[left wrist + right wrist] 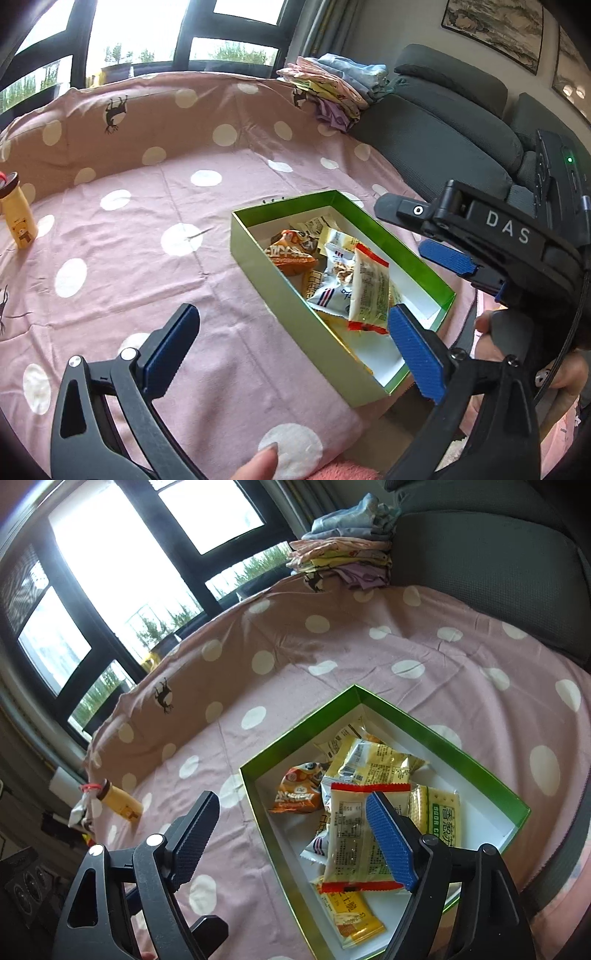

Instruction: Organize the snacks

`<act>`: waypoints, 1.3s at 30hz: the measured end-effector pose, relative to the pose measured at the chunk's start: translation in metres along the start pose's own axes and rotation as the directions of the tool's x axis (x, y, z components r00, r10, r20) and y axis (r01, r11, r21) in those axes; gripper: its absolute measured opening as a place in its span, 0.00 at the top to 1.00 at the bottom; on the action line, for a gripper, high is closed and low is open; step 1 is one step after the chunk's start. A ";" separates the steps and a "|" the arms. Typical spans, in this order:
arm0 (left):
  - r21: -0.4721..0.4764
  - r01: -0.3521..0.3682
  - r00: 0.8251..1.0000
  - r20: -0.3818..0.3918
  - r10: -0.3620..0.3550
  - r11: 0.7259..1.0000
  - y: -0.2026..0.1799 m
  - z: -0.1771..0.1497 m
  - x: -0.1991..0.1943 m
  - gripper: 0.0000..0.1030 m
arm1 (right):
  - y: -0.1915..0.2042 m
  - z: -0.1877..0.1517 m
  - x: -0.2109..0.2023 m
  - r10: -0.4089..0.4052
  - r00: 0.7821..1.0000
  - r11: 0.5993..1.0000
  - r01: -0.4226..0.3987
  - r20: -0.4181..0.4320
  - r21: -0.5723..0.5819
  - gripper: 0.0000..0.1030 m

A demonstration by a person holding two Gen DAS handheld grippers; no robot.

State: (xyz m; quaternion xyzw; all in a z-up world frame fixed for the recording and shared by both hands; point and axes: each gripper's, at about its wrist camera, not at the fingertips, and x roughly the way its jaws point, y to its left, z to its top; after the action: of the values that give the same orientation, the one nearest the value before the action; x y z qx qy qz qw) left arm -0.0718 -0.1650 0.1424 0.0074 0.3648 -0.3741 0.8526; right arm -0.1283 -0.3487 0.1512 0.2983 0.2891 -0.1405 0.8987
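Snacks (364, 805) all sit piled in the green box (491, 779); only a yellow bottle (120, 803) lies well left of it. Both tools spread, holding nothing: left tool (291, 354), right tool (295, 838). Nudge packets flat, don't crush.

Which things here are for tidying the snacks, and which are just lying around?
For the job:
green box
orange snack packet
red-edged packet
left gripper, open
right gripper, open

Just lying around:
yellow bottle
folded clothes pile
polka-dot sheet
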 end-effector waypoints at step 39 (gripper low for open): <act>-0.074 0.039 0.999 -0.004 -0.040 0.996 0.027 -0.008 -0.030 0.01 | 0.052 -0.018 -0.037 -0.232 0.964 0.966 0.244 0.126 -0.087 0.18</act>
State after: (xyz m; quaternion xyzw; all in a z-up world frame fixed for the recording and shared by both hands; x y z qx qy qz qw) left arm -0.0728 -0.1241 0.1484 -0.0304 0.3809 -0.3771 0.8436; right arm -0.1433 -0.2936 0.1858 0.2065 0.2774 -0.2496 0.9045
